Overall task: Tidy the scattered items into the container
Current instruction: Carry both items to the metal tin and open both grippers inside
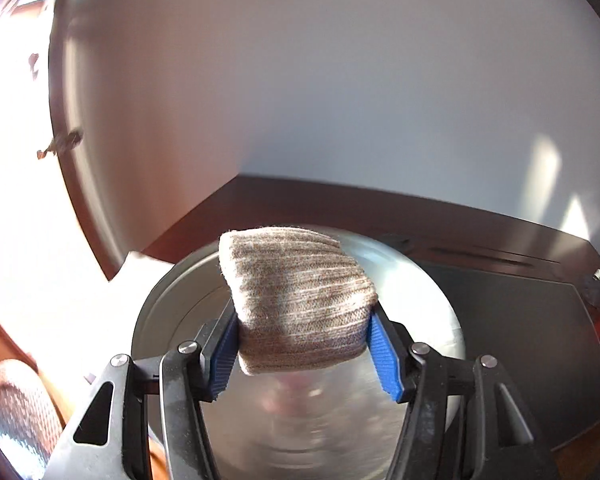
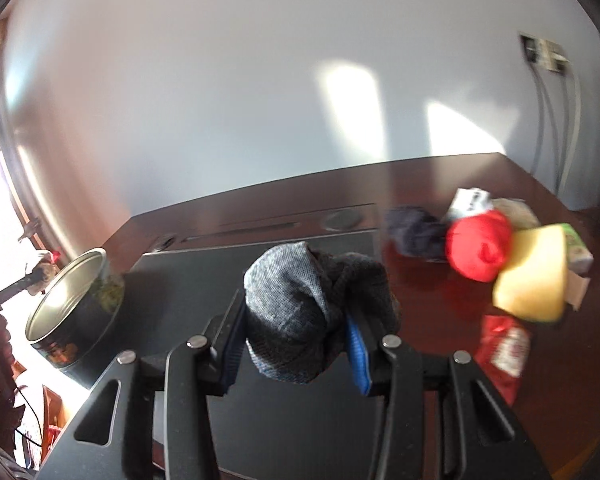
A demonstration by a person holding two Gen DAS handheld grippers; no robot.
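Blue-padded left tongs [image 1: 304,344] clamp a beige ribbed knitted sock bundle [image 1: 300,300], tilted down over the open round metal tin [image 1: 160,308] at the worktop's [image 2: 420,292] left edge. Right tongs [image 2: 296,344] angle downward, gripping a grey-blue knitted sock bundle [image 2: 300,312] above the worktop's middle.

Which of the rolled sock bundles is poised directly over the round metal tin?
The beige ribbed sock bundle, held in the left gripper above the tin's open mouth; the grey one and the red one are elsewhere.
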